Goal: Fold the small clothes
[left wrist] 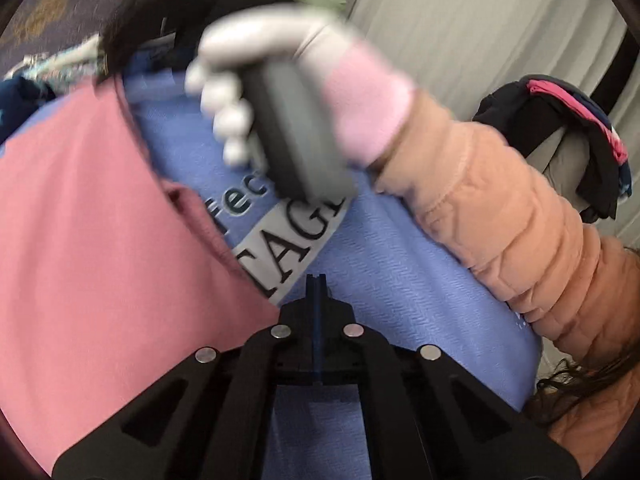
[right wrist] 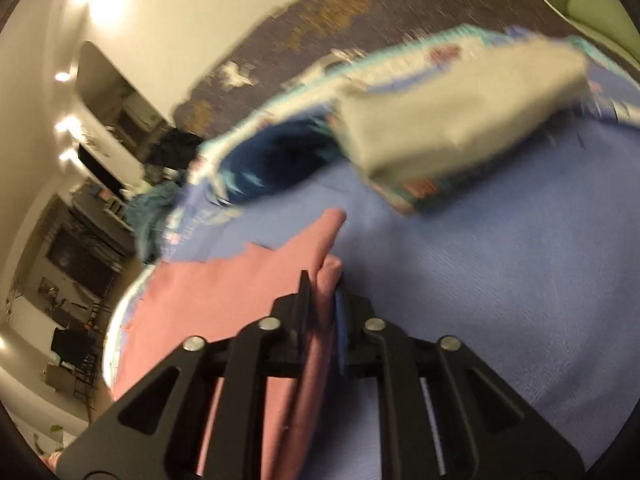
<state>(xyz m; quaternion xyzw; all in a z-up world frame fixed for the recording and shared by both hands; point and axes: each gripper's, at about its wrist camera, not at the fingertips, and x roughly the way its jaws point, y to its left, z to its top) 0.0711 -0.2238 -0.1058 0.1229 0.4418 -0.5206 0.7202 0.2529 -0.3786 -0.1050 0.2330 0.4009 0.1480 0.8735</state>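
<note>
1. The left gripper (left wrist: 316, 280) is sitting nearest its camera with its fingers pressed fully together; whether any fabric is caught between the tips cannot be told.
2. Just ahead of and to the left of those tips, the pink garment (left wrist: 100, 216) is lying flat on the blue sheet (left wrist: 400, 280), its folded edge running diagonally up and away.
3. The garment is showing as plain, dusty pink and smooth, with one rumpled lip along that edge.
4. A grey printed label (left wrist: 292, 248) with dark lettering is lying directly beyond the left tips.
5. Farther ahead, a gloved hand (left wrist: 256, 80) with a peach quilted sleeve (left wrist: 500, 208) is gripping a dark handle.
6. The right gripper (right wrist: 322, 280) is clamping narrowly on a bunched fold of the pink garment (right wrist: 224, 292), which is passing between its fingers and poking out past the tips.
7. Beyond the right tips, a blurred beige folded cloth (right wrist: 460, 112) is lying on the blue sheet (right wrist: 500, 260).
</note>
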